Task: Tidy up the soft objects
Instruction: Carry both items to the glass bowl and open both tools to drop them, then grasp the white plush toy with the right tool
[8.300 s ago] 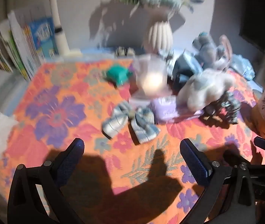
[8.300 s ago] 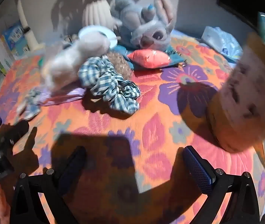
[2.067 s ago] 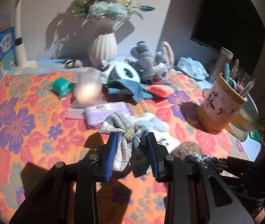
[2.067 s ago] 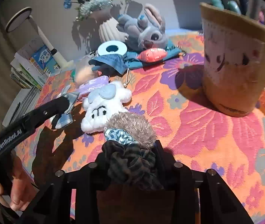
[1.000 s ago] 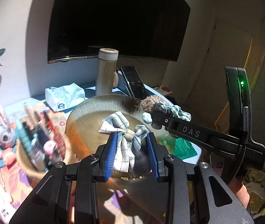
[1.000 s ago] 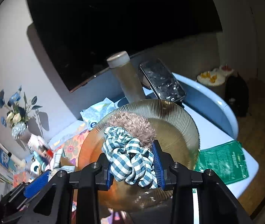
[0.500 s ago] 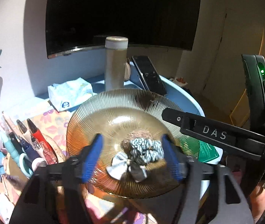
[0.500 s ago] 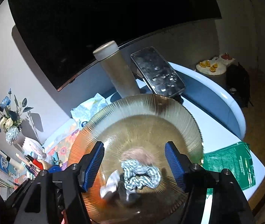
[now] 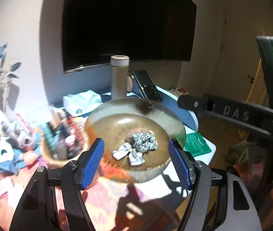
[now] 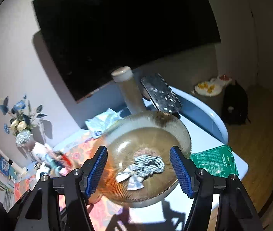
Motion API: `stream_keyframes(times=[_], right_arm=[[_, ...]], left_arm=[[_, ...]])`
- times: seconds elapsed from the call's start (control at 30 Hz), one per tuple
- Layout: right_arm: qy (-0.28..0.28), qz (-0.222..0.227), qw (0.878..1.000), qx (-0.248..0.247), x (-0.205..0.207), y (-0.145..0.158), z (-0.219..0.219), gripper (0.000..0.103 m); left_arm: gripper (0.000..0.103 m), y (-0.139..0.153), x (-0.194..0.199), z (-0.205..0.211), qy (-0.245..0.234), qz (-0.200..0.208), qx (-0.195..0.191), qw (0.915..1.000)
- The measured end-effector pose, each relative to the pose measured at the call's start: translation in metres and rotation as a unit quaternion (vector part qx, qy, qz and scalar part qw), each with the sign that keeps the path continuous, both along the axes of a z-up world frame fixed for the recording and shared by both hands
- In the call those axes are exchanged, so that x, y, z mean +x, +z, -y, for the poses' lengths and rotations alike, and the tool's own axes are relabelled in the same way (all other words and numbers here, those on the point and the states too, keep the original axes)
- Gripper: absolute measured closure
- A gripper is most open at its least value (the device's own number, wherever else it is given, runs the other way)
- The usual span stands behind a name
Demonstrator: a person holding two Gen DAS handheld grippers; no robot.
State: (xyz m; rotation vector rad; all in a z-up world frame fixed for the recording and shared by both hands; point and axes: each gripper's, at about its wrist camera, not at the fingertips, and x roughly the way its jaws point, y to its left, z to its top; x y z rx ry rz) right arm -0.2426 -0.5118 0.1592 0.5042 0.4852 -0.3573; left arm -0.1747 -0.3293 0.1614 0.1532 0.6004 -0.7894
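The plaid bow (image 9: 129, 152) and the checked scrunchie (image 9: 144, 141) lie together in the bottom of the ribbed amber glass bowl (image 9: 105, 111), the bow touching the scrunchie's near side and a brown fuzzy hair tie (image 9: 134, 132) tucked just behind it. The bowl looks to be serving as the collecting place — its sloped wall keeps light, floppy pieces from sliding off, which is likely why they sit bunched at the centre.

Both tools hang above and in front of the bowl with nothing in them. The left gripper (image 9: 136, 160) has its blue-padded fingers spread, framing the bowl's contents without touching them; the right gripper (image 10: 139, 168) is spread the same way, also empty. The pads are clear of the rim in both views.

The bowl stands near the tabletop (image 10: 203, 132) corner, on bare white surface beside the floral cloth (image 9: 105, 190). Close on its left is a pen cup (image 9: 59, 144) crowded with pens, so that side is tight. Behind it stand a tall flask (image 9: 119, 77), a tissue pack (image 9: 80, 103) and a dark phone-like slab (image 9: 147, 85); a green packet (image 10: 213, 160) lies by the table's edge to the right. The freest way out, I judge, is up and back toward the person — further soft toys (image 9: 11, 144) wait on the cloth to the left.
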Motion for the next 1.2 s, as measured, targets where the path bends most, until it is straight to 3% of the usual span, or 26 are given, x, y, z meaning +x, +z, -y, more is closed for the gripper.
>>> stream_keyframes(times=[0.27, 0.43, 0.53, 0.63, 0.73, 0.93, 1.03, 1.2], right_arm=[[0.057, 0.033, 0.997, -0.038, -0.012, 0.033, -0.076, 0.037], [0.125, 0.042, 0.990, -0.049, 0.006, 0.038, -0.140, 0.037], [0.177, 0.037, 0.982, -0.060, 0.024, 0.035, -0.183, 0.037], [0.215, 0.022, 0.974, -0.075, 0.044, 0.027, -0.216, 0.037], [0.253, -0.002, 0.964, -0.079, 0.070, 0.011, -0.247, 0.037], [0.324, -0.074, 0.942, -0.047, 0.134, -0.049, -0.290, 0.037], [0.350, -0.119, 0.929, -0.022, 0.163, -0.091, -0.302, 0.037], [0.360, -0.142, 0.922, -0.015, 0.178, -0.122, -0.310, 0.037]], left_arm=[[0.036, 0.007, -0.009, -0.080, 0.067, 0.008, 0.002, 0.9977], [0.036, 0.001, 0.003, -0.148, 0.137, 0.010, 0.018, 0.9903], [0.036, -0.007, 0.022, -0.201, 0.198, -0.005, 0.022, 0.9799], [0.036, -0.015, 0.052, -0.274, 0.273, -0.029, 0.031, 0.9609], [0.036, -0.027, 0.074, -0.331, 0.319, -0.053, 0.048, 0.9450], [0.036, -0.064, 0.112, -0.375, 0.331, -0.101, 0.035, 0.9375], [0.036, -0.092, 0.136, -0.364, 0.306, -0.149, 0.022, 0.9402], [0.036, -0.118, 0.162, -0.340, 0.277, -0.165, 0.036, 0.9458]])
